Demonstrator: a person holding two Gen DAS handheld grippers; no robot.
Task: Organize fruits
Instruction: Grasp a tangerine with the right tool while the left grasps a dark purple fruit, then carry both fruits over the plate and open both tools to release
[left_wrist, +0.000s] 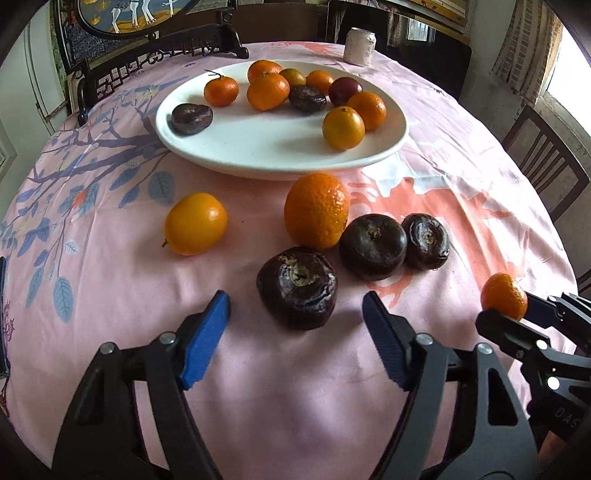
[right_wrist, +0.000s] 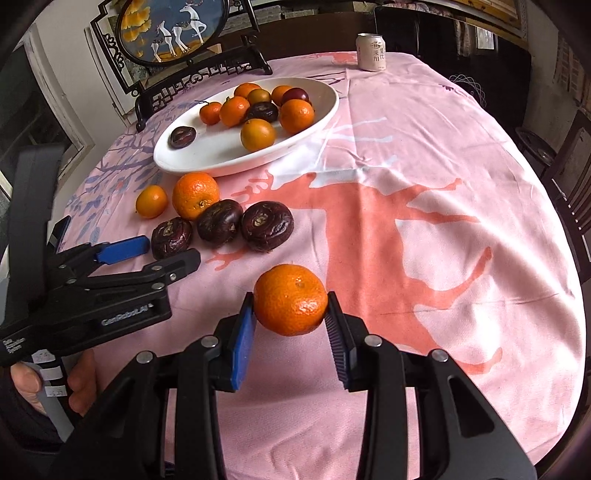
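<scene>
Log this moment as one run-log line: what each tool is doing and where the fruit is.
right tool: shut on mandarin | left tool: open, straddling near water chestnut | white plate: part filled | loose fruit remains on tablecloth

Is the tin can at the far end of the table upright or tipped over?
Upright. The can stands on its base on the pink tablecloth, with its round top facing up, behind the white plate.

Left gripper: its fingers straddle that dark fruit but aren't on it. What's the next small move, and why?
Probably close the left gripper on the nearest dark fruit. The fruit sits between the blue fingers with gaps on both sides, and the right gripper already holds a mandarin, so both could then go to the white plate.
</scene>
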